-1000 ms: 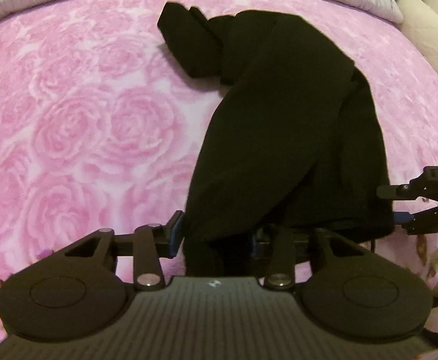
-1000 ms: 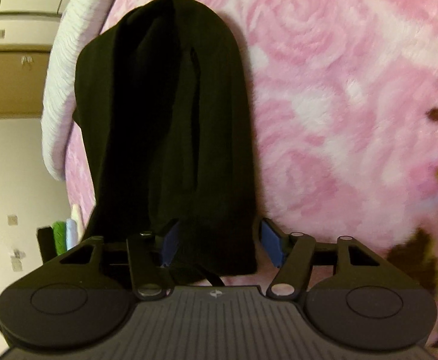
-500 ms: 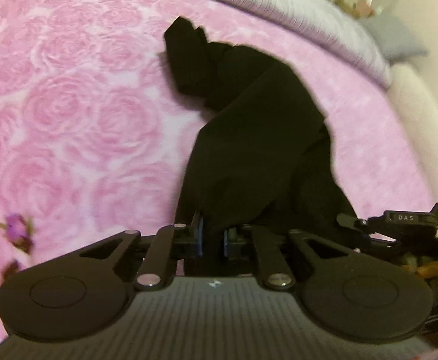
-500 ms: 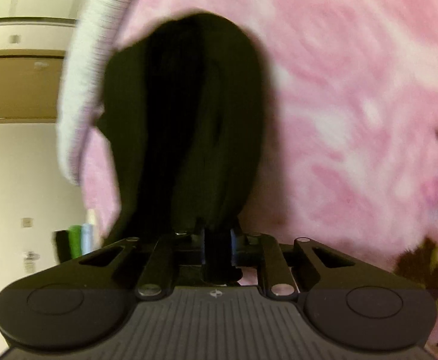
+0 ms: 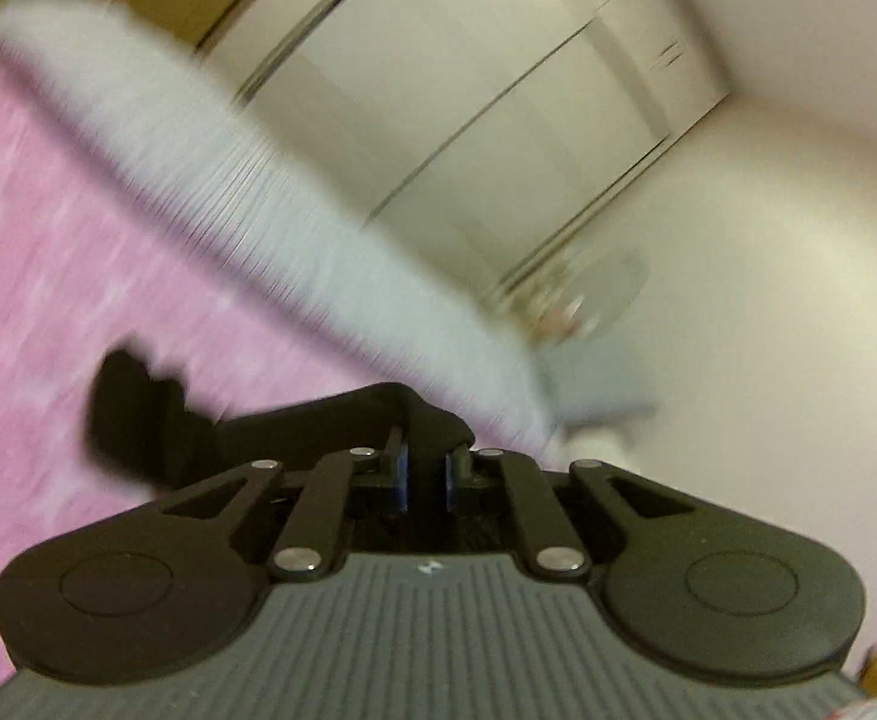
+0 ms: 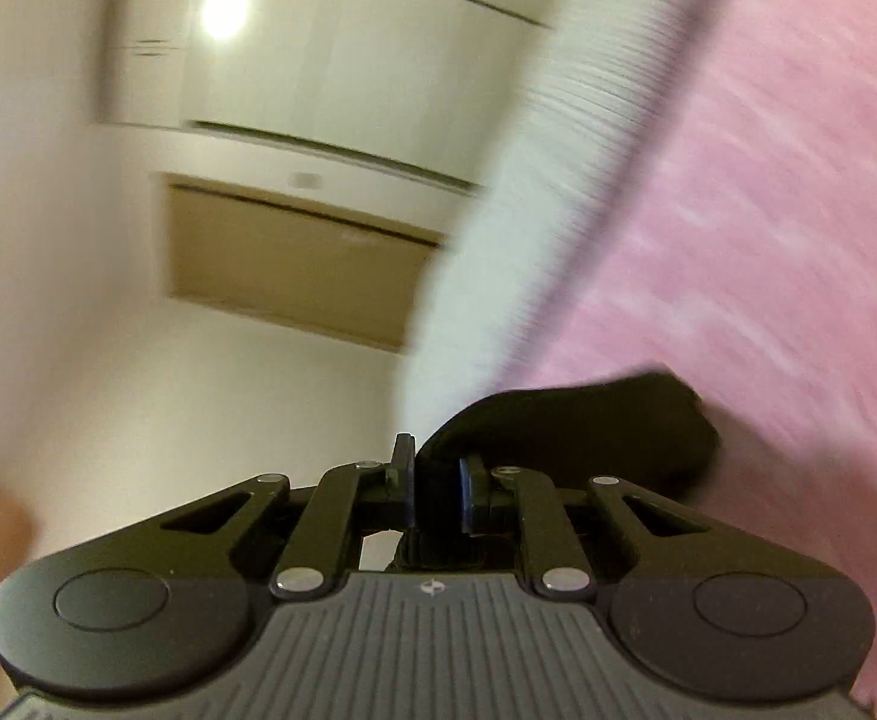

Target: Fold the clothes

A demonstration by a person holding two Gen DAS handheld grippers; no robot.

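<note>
A black garment (image 5: 156,426) lies on a pink rose-patterned blanket (image 5: 48,240), and its near edge rises into my left gripper (image 5: 425,477), whose fingers are shut on the cloth. In the right wrist view the same black garment (image 6: 588,426) bunches up between the fingers of my right gripper (image 6: 436,489), which is shut on it. Both views are tilted up and blurred by motion. Most of the garment is hidden below the gripper bodies.
A white ribbed bedspread (image 5: 246,180) borders the far side of the blanket and also shows in the right wrist view (image 6: 534,192). Behind it are cream walls, white wardrobe doors (image 5: 468,90) and a brown panel (image 6: 294,264). A grey pillow (image 5: 594,396) lies at the bed's end.
Both grippers closed on the garment's near edge, then swung upward with it. The views now tilt up to the wall and wardrobe, and the garment shows only as a small dark patch.
</note>
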